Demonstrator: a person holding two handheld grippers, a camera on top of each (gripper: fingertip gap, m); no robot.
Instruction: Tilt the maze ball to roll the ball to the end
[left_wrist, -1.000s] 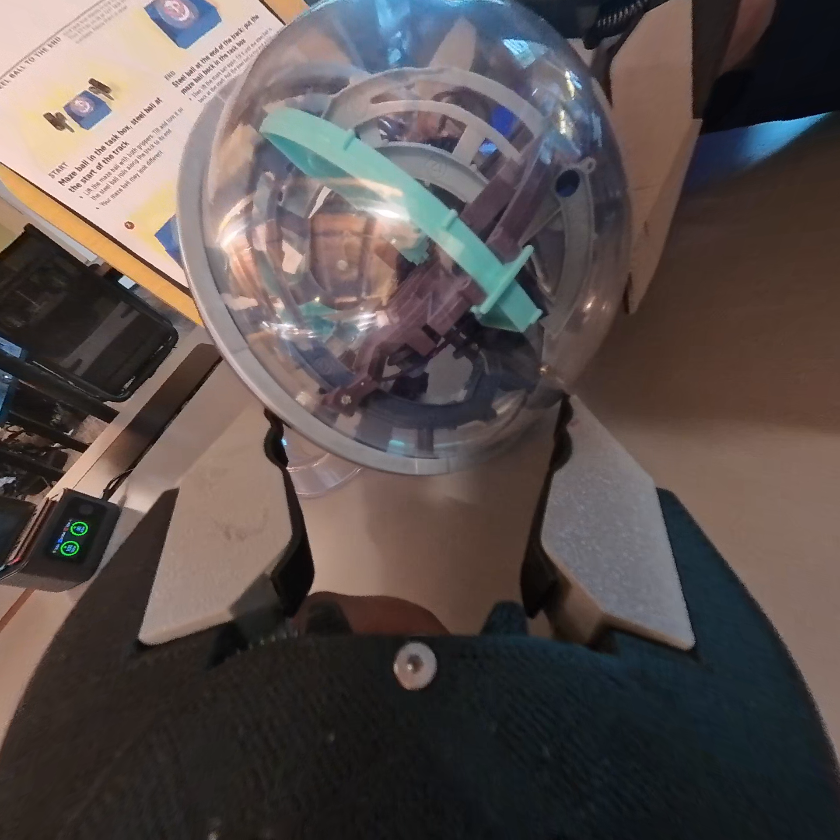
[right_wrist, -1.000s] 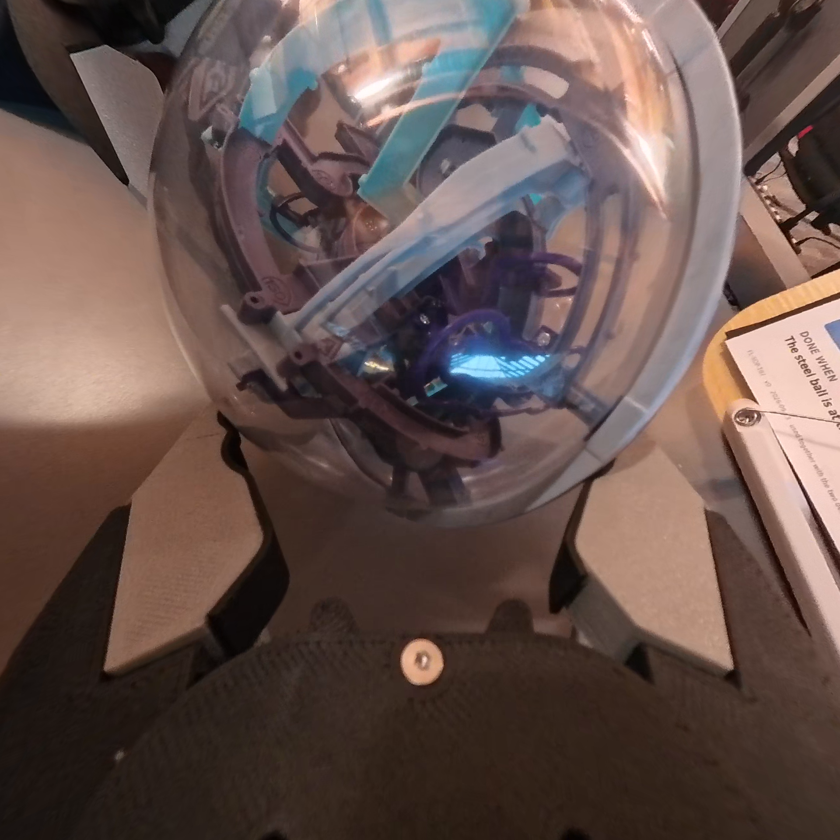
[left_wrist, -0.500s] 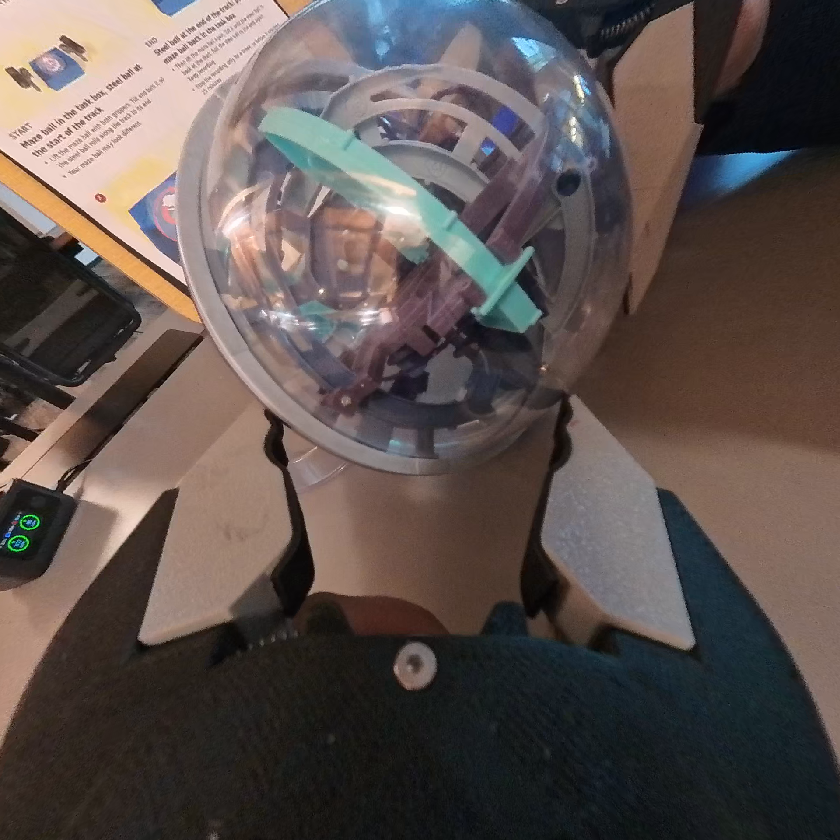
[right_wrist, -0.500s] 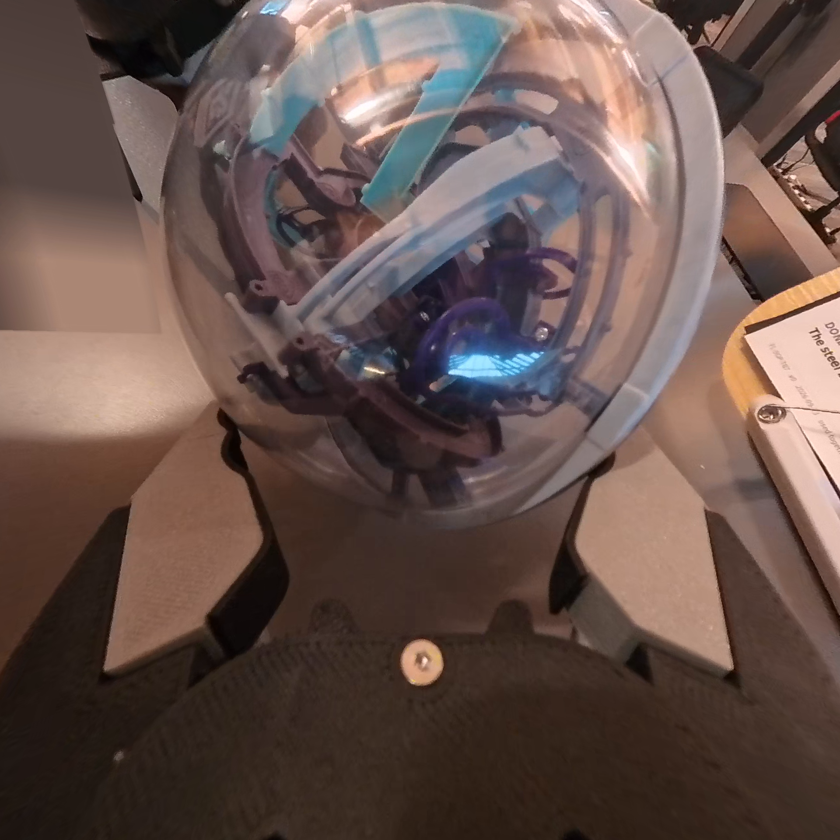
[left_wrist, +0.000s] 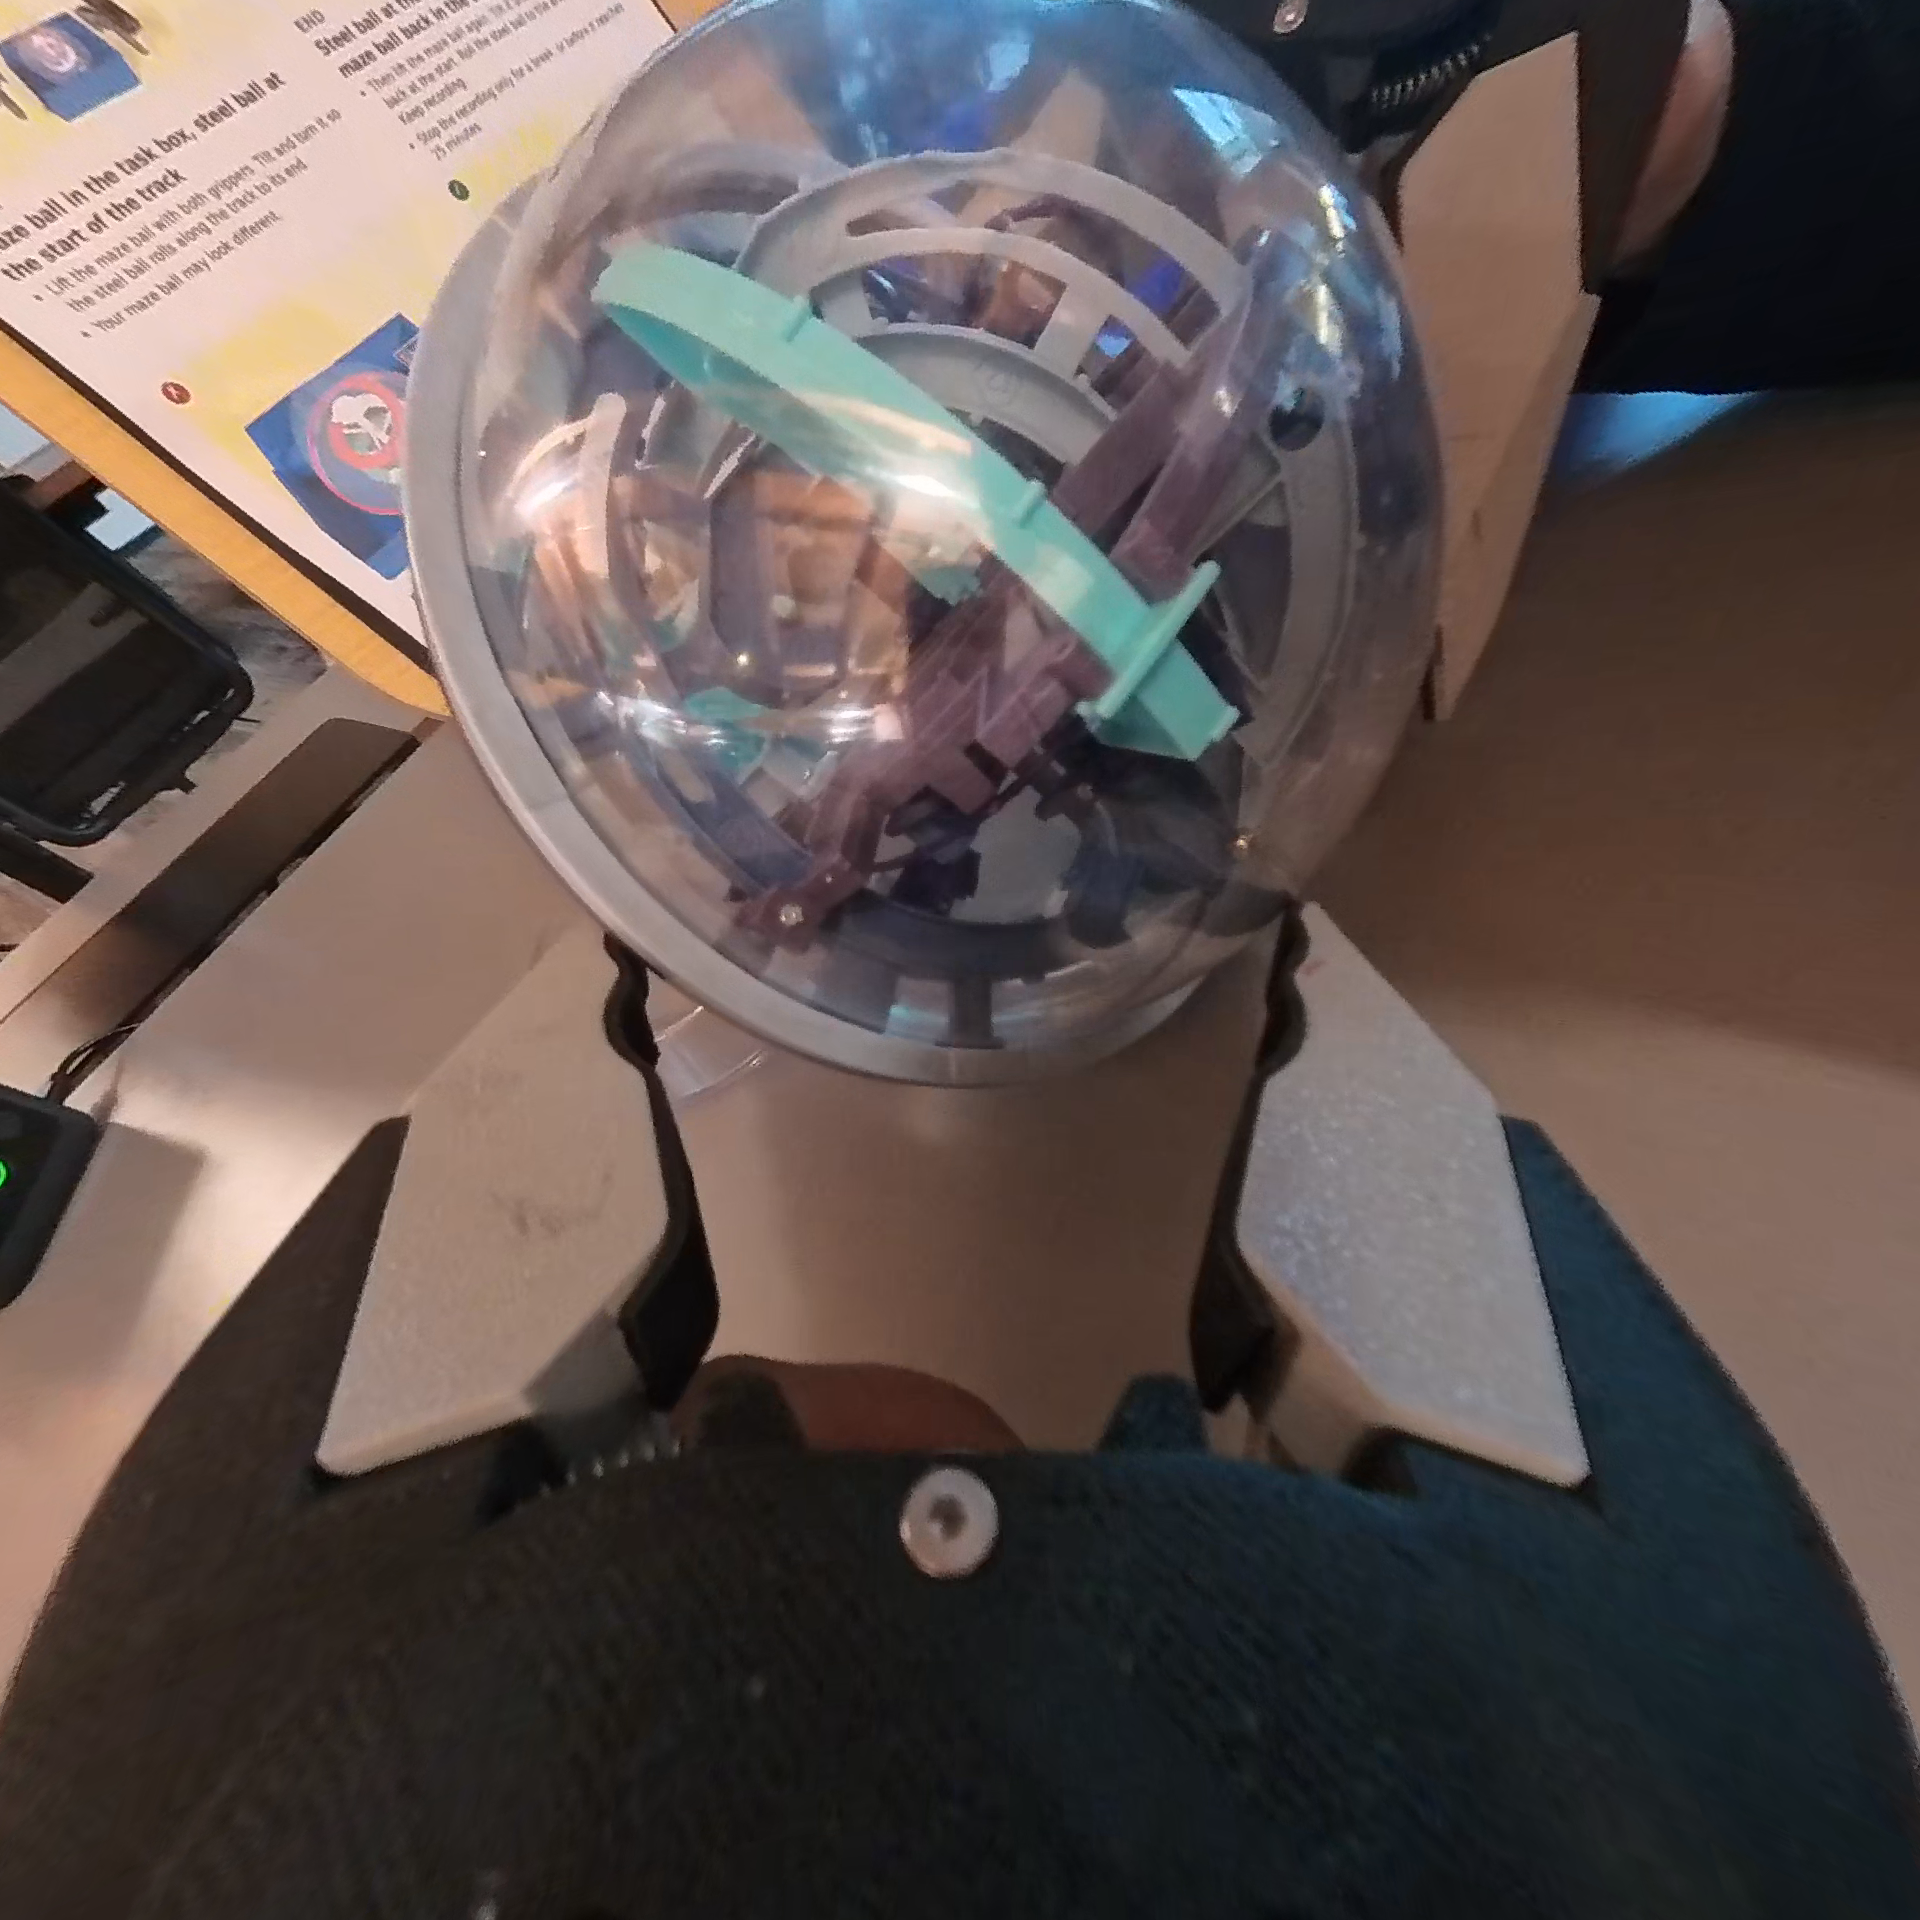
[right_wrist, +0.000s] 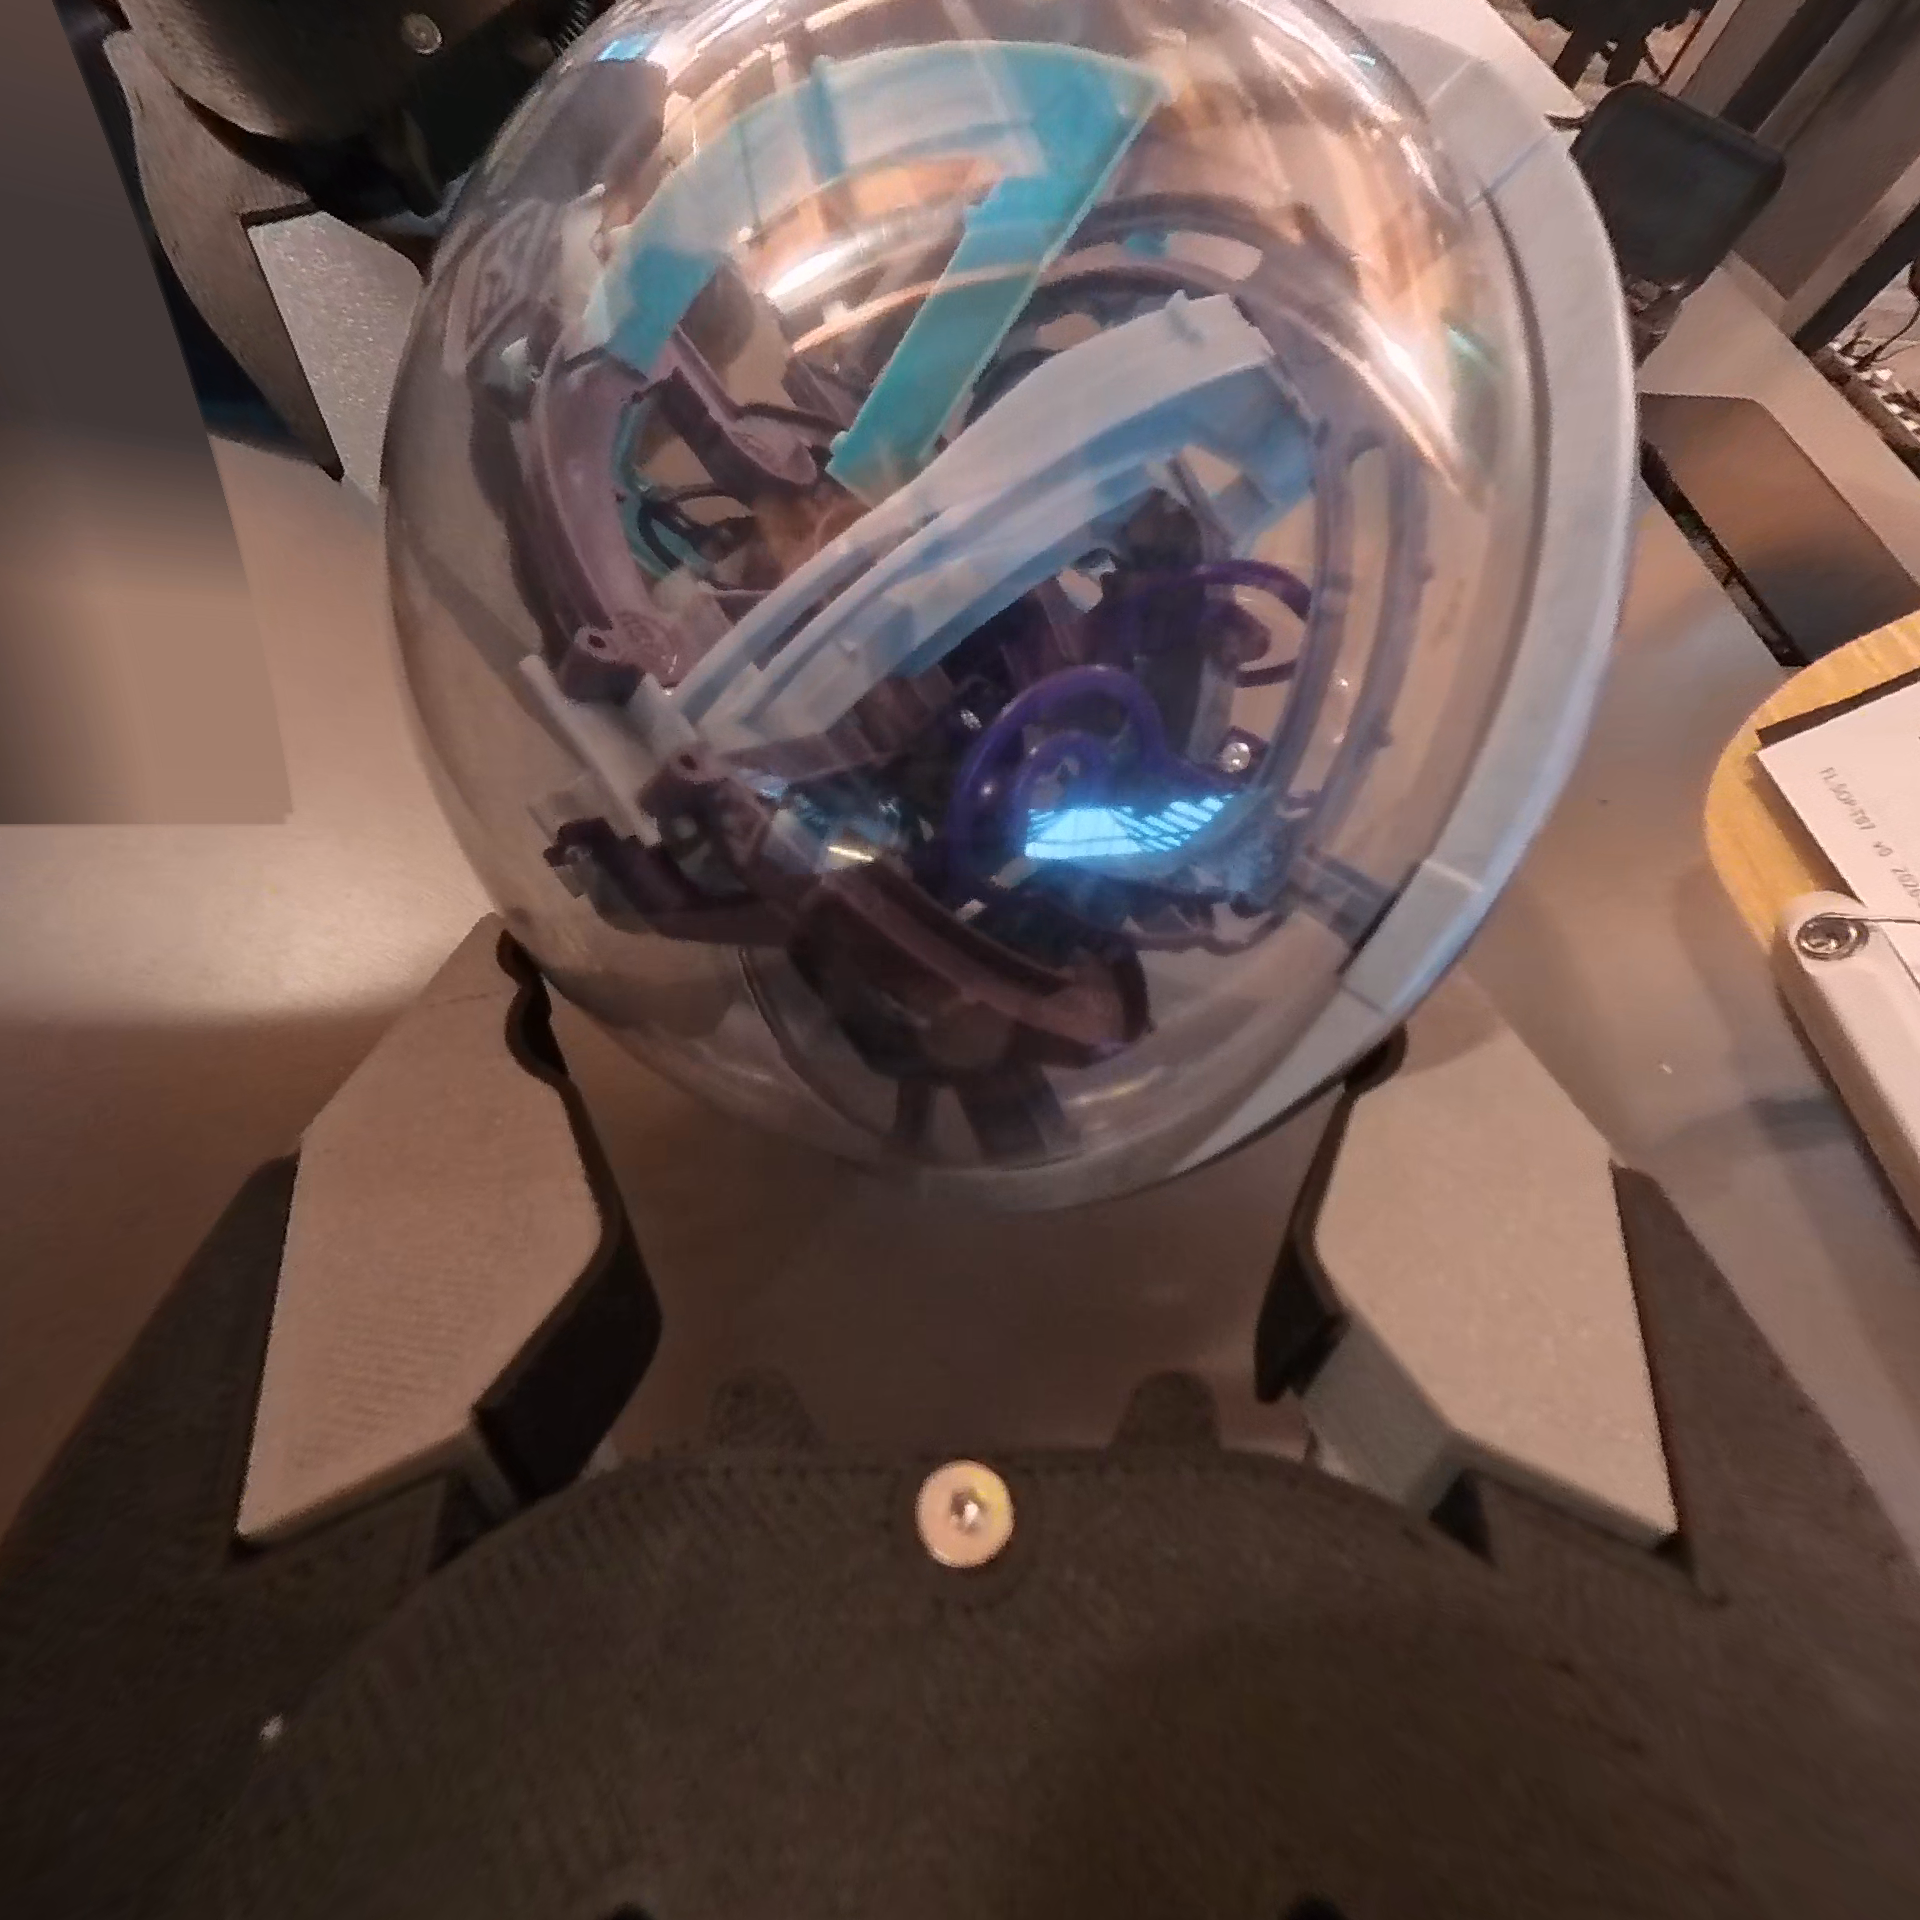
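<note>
Maze ball (left_wrist: 925, 540) clamped between left gripper (left_wrist: 951, 966) and right gripper (right_wrist: 951, 1013) (grey seam ring tilted).

Maze ball (left_wrist: 914, 561): clear sphere, grey equator ring tilted, teal, purple, grey tracks inside; held off table.

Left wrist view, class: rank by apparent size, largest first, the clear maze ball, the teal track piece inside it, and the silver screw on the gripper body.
1. maze ball, held by the left gripper.
2. teal track piece, inside the ball.
3. silver screw, smallest though nearest the camera.
</note>
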